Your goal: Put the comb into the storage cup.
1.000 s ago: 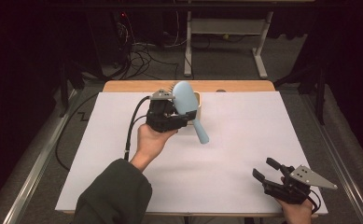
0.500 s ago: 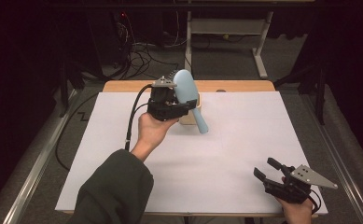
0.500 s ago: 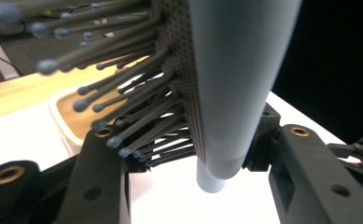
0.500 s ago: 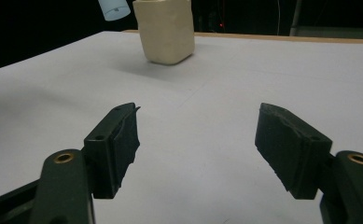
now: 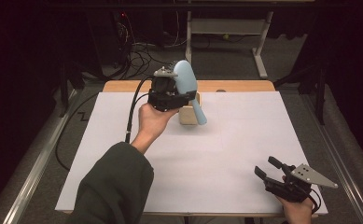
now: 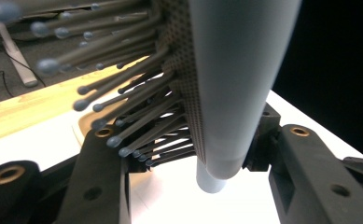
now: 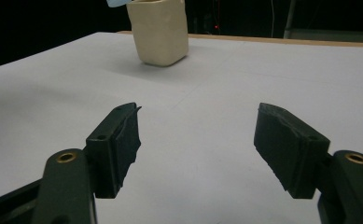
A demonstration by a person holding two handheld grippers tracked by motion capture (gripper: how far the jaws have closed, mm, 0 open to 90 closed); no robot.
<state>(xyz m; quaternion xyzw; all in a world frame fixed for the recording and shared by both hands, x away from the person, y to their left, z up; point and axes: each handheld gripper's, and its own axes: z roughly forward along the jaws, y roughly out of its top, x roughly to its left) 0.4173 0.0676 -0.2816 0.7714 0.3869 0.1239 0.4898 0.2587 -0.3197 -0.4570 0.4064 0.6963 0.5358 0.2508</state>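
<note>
Upper centre of the high view, near the table's (image 5: pixel 244 140) far edge, the left gripper (image 5: pixel 181 97) is clamped on a blue brush (image 5: pixel 188 86), handle slanting down over a cup (image 5: pixel 188 114). White tabletop lies bare through the middle. The left gripper view adds the bristles (image 6: pixel 123 112). At lower right, the right gripper (image 5: pixel 267 169) rests with jaws wide apart, holding nothing.

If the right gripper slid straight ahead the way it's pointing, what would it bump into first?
Probably the cream cup. The right gripper, jaws open, points across the bare white table cover toward it, though the cup sits slightly left of dead centre, so it might just slip past.
</note>
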